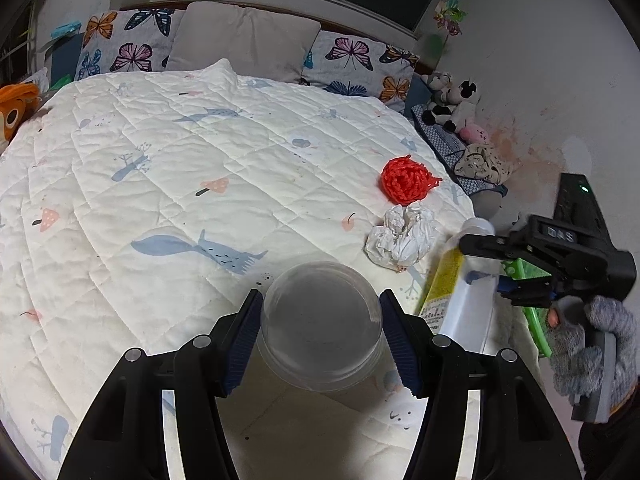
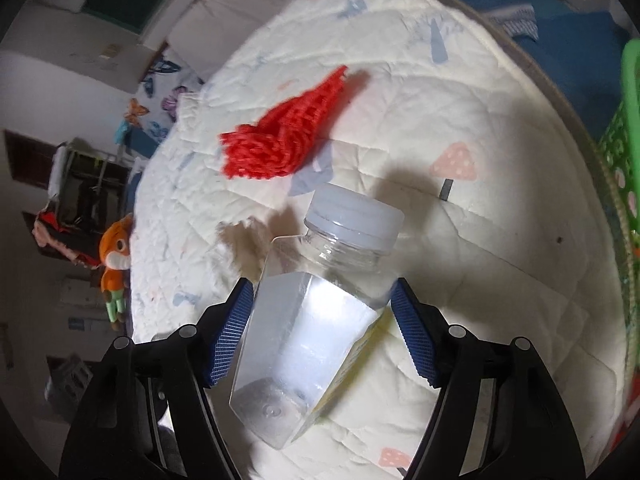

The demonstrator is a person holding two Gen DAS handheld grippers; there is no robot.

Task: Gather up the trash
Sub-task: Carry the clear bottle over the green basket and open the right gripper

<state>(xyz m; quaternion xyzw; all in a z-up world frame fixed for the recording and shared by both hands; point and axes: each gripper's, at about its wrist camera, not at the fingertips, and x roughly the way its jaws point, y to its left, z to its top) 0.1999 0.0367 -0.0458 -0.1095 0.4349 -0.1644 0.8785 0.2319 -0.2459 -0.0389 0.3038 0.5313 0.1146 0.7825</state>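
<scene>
My left gripper [image 1: 320, 304] is shut on a clear plastic cup [image 1: 320, 328], held over the quilted bed. My right gripper [image 2: 322, 304] is shut on a clear plastic bottle [image 2: 308, 320] with a white cap and a yellow label; the bottle also shows in the left wrist view [image 1: 460, 288], with the right gripper [image 1: 492, 264] at the bed's right edge. A crumpled white paper [image 1: 402, 236] and a red net [image 1: 408, 180] lie on the quilt near the bottle. The red net [image 2: 280, 132] lies beyond the bottle's cap in the right wrist view.
A green plastic basket [image 2: 628, 132] stands past the bed's right edge, also seen behind the right gripper [image 1: 532, 312]. Butterfly pillows [image 1: 120, 44] line the headboard. Plush toys [image 1: 452, 104] sit by the wall, an orange plush [image 1: 16, 108] at the left.
</scene>
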